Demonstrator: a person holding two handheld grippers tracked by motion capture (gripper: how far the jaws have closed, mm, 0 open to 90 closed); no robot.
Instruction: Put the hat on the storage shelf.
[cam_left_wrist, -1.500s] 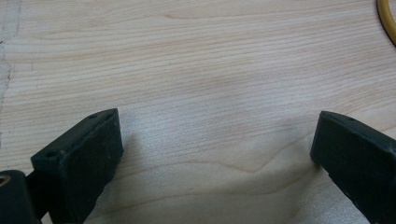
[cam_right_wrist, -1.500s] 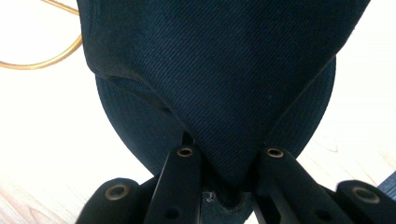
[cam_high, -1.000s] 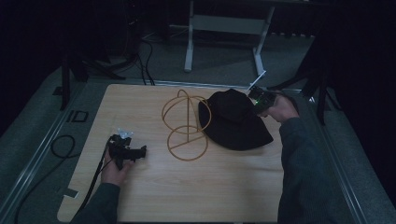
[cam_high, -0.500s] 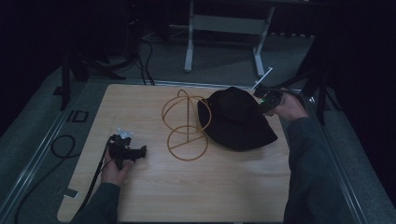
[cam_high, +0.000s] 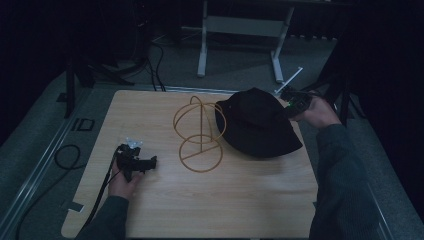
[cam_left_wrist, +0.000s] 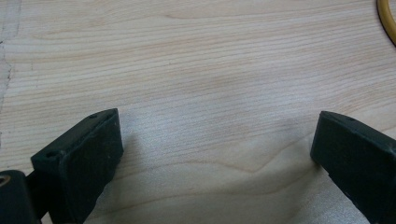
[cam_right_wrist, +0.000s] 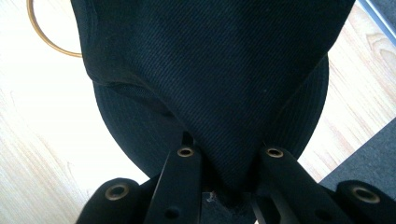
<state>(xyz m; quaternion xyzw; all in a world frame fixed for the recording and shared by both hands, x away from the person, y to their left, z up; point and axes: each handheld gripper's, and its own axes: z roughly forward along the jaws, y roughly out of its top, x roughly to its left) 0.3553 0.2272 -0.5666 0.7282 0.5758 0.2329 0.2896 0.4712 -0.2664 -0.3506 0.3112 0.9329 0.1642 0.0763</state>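
A black bucket hat (cam_high: 257, 122) lies at the table's far right, its left edge against a gold wire hat stand (cam_high: 200, 132). My right gripper (cam_high: 292, 101) is at the hat's far right edge, shut on a pinched fold of the hat (cam_right_wrist: 210, 70) held between its jaws (cam_right_wrist: 229, 161). The stand's gold wire (cam_right_wrist: 46, 39) shows beyond the hat. My left gripper (cam_high: 149, 162) rests on the wooden table (cam_high: 240, 205) at the near left, open, with only bare wood between its jaws (cam_left_wrist: 215, 135). A bit of the stand's ring (cam_left_wrist: 386, 18) shows at the top right.
The table's right edge (cam_high: 311, 165) runs close beside the hat. A cable (cam_high: 65, 160) trails off the left side onto the floor. A white metal frame (cam_high: 240, 30) stands on the floor behind the table.
My right gripper has moved a little to the right and away, drawing the hat's right side with it. The left gripper has stayed still.
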